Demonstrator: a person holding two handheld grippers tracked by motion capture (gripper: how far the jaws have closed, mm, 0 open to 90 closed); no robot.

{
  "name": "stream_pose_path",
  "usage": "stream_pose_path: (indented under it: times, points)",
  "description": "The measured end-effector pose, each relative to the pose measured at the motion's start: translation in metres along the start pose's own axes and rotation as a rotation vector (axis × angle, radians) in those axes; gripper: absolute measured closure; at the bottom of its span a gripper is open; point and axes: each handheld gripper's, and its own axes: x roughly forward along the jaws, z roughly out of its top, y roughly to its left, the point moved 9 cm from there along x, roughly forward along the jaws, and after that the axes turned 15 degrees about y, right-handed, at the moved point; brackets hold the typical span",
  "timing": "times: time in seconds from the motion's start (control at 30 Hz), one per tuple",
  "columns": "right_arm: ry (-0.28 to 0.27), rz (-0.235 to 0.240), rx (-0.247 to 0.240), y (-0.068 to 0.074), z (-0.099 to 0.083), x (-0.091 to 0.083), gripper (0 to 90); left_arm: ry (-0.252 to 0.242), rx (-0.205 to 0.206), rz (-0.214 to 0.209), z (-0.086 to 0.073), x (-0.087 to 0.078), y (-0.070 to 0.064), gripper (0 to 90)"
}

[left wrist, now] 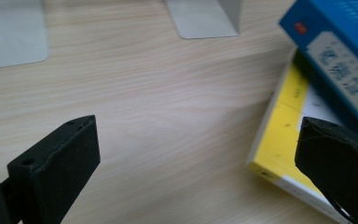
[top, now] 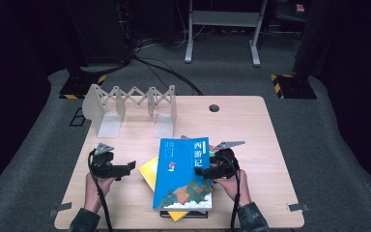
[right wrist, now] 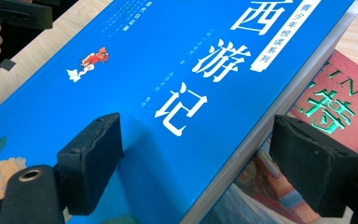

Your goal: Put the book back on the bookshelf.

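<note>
We see bare surface (top: 125,193) between our left tongs (top: 128,167) and the book stack (top: 183,174); behind, the white rack (top: 130,108) blocks the far left.

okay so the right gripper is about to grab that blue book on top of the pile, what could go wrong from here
1. The right gripper is open, straddling the blue book's long edge; one jaw sits by the red book beneath and may catch it too.
2. Held at one edge, the blue book could sag or slip.
3. The pile is skewed, so lifting may drag the yellow book, and the open left gripper isn't steadying it.
</note>
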Motion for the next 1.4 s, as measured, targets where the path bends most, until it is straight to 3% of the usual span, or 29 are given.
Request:
stream_pose_path:
  times: [0.13, 0.17, 0.2, 0.3, 0.37, 0.47, 0.5, 0.6, 0.77, 0.93, 1.1, 1.27, 1.4]
  points:
    - [-0.007, 0.01, 0.009, 0.0, -0.001, 0.0, 17.0, 0.045, 0.071, 0.041, 0.007, 0.008, -0.016, 0.2]
    - [-0.008, 0.009, 0.011, 0.0, -0.001, 0.0, 17.3, 0.058, 0.081, 0.037, 0.008, 0.009, -0.019, 0.2]
    - [-0.007, 0.005, 0.013, 0.001, -0.001, 0.0, 17.4, 0.046, 0.081, 0.002, 0.013, 0.009, -0.026, 0.3]
    - [-0.006, -0.005, 0.009, 0.001, -0.001, 0.0, 17.7, 0.038, 0.08, -0.016, 0.019, 0.009, -0.03, 0.3]
    - [-0.009, -0.008, 0.013, 0.001, -0.001, 0.0, 17.8, 0.043, 0.089, -0.056, 0.022, 0.009, -0.036, 0.4]
    - [-0.015, -0.007, 0.012, 0.0, 0.0, 0.0, 18.1, 0.061, 0.119, -0.063, 0.025, 0.01, -0.043, 0.7]
    - [-0.015, -0.006, 0.013, 0.001, 0.0, 0.0, 18.2, 0.058, 0.113, -0.093, 0.028, 0.013, -0.049, 0.7]
    - [-0.011, -0.009, 0.023, 0.001, 0.0, 0.0, 18.5, 0.066, 0.119, -0.13, 0.031, 0.015, -0.054, 0.7]
    - [-0.006, -0.01, 0.029, 0.001, 0.0, 0.0, 18.7, 0.077, 0.128, -0.169, 0.038, 0.02, -0.065, 1.2]
    - [-0.004, -0.006, 0.027, 0.001, 0.001, 0.0, 18.9, 0.1, 0.143, -0.188, 0.042, 0.03, -0.071, 1.8]
    - [-0.009, -0.011, 0.026, 0.001, 0.002, 0.001, 19.4, 0.116, 0.133, -0.198, 0.043, 0.037, -0.074, 2.3]
    - [-0.01, -0.016, 0.024, 0.004, 0.007, 0.005, 19.7, 0.134, 0.118, -0.259, 0.043, 0.042, -0.077, 3.4]
    - [-0.01, -0.015, 0.028, 0.006, 0.011, 0.008, 19.7, 0.143, 0.113, -0.284, 0.043, 0.043, -0.077, 4.1]
